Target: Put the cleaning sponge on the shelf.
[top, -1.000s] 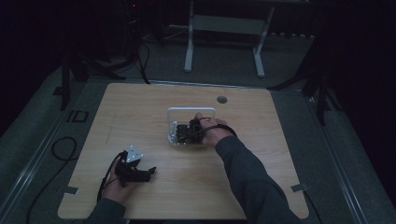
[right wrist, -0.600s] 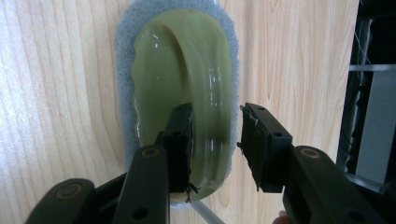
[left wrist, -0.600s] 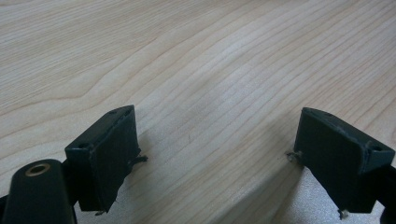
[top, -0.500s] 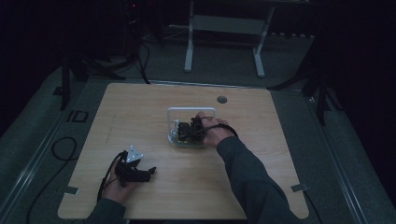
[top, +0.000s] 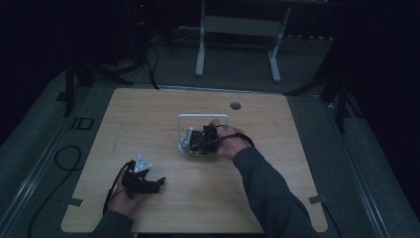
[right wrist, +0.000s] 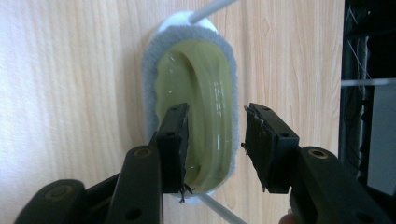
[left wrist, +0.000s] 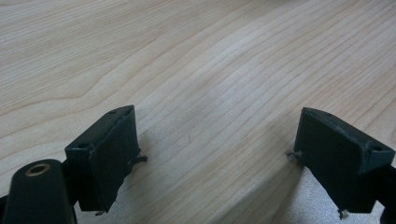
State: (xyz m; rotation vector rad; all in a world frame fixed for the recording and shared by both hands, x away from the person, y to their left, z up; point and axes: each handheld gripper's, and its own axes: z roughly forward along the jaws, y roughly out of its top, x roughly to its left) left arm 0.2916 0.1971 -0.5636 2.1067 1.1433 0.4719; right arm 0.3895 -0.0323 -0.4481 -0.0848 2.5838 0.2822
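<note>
High view overlooks table (top: 148,119) — tongs' cameras sit close.

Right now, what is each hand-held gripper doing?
Left hand-held gripper: open, holding nothing, over bare table.
Right hand-held gripper: open, jaws straddling the green dish rim, not clamped.

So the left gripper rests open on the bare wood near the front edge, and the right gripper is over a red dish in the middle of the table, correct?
Not quite: the dish is yellow-green with a grey rim, not red, as the right gripper view shows. The rest holds: the left gripper rests open on bare wood near the front edge, and the right gripper is over the dish mid-table.
</note>
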